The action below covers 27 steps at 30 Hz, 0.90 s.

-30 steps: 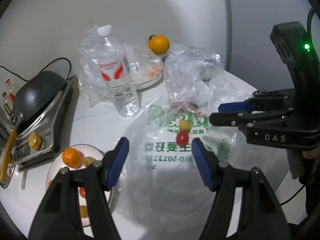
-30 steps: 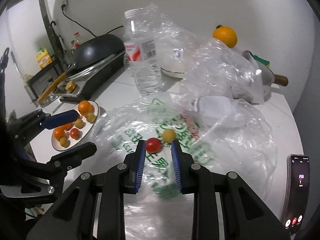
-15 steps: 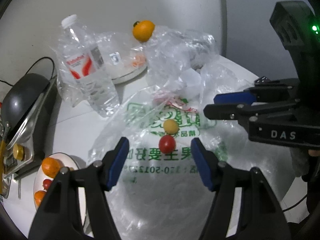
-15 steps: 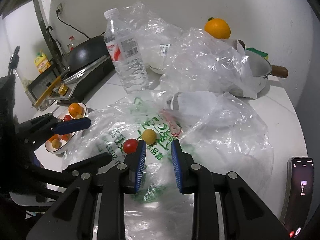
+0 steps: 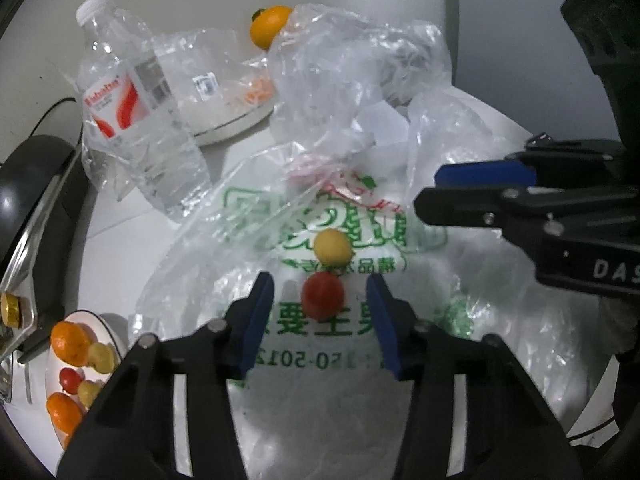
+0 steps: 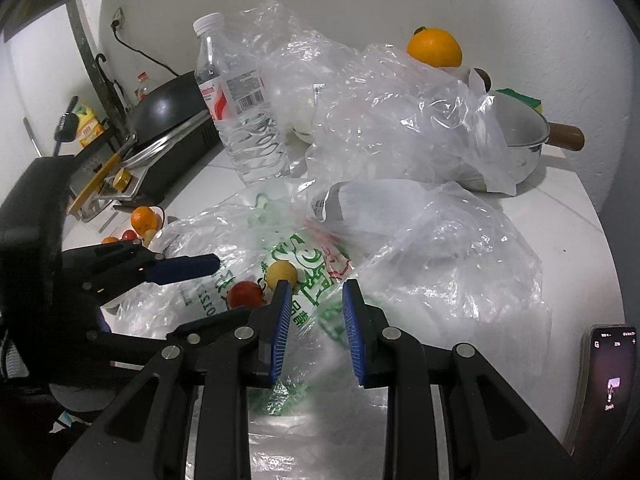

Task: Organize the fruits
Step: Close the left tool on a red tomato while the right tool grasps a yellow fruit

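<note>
While my left gripper [image 5: 320, 312] closes, jaws either side of one red tomato [image 5: 322, 295] without touching, one yellow tomato [image 5: 333, 247] sits just beyond on the green-printed bag [image 5: 320, 356] (digits "0-5012"). My right gripper [image 6: 314, 322], marked "DAS", is closed down, empty.

Home kitchen, black wok [image 6: 168, 106] on a countertop stove [image 6: 160, 168] by a wall socket [image 6: 117, 24], white saucepan [image 6: 520, 140] with sponge [image 6: 520, 98], water bottle [image 6: 240, 116], plate [image 5: 105, 322] of fruit, plastic bags [image 6: 400, 120] strewn over a white table [image 6: 580, 216]
</note>
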Each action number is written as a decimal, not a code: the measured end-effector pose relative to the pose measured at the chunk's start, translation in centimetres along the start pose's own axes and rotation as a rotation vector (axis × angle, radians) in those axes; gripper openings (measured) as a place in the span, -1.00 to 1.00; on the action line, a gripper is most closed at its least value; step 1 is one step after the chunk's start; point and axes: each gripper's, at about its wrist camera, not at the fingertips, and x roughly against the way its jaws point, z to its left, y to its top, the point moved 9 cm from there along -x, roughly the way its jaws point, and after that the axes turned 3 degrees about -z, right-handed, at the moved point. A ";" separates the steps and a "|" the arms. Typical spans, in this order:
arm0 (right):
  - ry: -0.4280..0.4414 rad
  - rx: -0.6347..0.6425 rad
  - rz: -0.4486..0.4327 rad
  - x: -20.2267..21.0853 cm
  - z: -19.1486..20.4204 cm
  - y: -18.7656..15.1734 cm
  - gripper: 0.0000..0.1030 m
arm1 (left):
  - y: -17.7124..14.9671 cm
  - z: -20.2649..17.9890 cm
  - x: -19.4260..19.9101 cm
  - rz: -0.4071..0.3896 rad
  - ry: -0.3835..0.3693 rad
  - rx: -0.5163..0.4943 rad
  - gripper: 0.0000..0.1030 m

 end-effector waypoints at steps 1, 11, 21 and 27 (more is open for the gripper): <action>0.001 0.000 0.000 0.0 0.0 0.0 -0.46 | -0.1 0.0 -0.2 0.007 -0.001 0.000 -0.12; -0.005 0.005 0.016 -0.5 0.0 0.0 -0.46 | -0.9 -0.1 -1.5 0.058 -0.050 0.014 -0.49; 0.002 0.050 0.050 -2.1 1.9 0.5 -0.46 | 0.0 1.4 1.5 -0.021 -0.064 0.055 -0.49; 0.000 0.070 0.089 -3.8 2.9 0.5 -0.46 | 0.1 3.3 2.8 -0.064 -0.056 0.080 -0.49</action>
